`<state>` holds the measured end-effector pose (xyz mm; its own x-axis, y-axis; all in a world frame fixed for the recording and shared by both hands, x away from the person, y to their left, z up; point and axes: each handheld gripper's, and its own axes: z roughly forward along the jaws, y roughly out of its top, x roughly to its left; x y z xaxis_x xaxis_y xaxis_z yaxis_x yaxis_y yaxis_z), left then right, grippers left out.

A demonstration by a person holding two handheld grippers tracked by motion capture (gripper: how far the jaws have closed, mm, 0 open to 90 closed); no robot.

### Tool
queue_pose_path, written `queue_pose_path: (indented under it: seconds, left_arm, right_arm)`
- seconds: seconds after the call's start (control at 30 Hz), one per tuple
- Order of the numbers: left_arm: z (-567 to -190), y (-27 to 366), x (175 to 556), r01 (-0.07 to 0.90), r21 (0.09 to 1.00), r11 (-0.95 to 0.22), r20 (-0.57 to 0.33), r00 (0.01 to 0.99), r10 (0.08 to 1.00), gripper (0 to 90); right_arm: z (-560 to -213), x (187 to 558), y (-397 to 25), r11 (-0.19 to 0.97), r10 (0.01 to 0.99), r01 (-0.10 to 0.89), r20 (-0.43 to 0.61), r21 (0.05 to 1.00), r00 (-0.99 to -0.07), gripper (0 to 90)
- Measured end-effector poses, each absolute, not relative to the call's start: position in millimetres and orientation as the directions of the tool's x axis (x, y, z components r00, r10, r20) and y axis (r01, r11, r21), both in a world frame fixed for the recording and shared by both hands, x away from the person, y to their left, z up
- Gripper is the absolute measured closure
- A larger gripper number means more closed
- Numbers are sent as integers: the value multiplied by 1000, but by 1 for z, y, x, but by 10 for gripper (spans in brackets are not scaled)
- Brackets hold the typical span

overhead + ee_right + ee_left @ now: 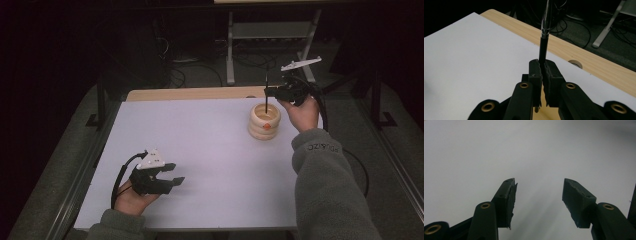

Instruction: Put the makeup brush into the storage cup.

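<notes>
Up at the far right of the white table (200,150), the right gripper (272,91) has its jaws clenched on a black pen (266,92), held upright with its lower end inside the ringed wooden holder (264,121). Near the front left, the left gripper (176,174) rests low with jaws released, grasping nothing.

A lab or test room, dim and bare.

A wooden table (200,93) with a white sheet (200,150) stands on grey carpet (360,130). Behind it, loose cables (190,70) trail over the floor by a grey metal stand (270,35), and dark frame legs (101,100) flank the table.
</notes>
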<state>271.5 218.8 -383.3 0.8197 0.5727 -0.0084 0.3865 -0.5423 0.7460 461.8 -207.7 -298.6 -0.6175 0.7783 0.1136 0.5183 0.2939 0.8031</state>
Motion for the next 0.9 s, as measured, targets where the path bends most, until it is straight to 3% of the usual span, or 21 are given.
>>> queue_pose_path:
  seconds: [0.9]
  left_arm:
    - [-383, 219, 271, 392, 751, -531, -16, 815, 579, 441]
  right_arm:
    - [-321, 459, -212, 268, 789, 542, 141, 797, -598, 838]
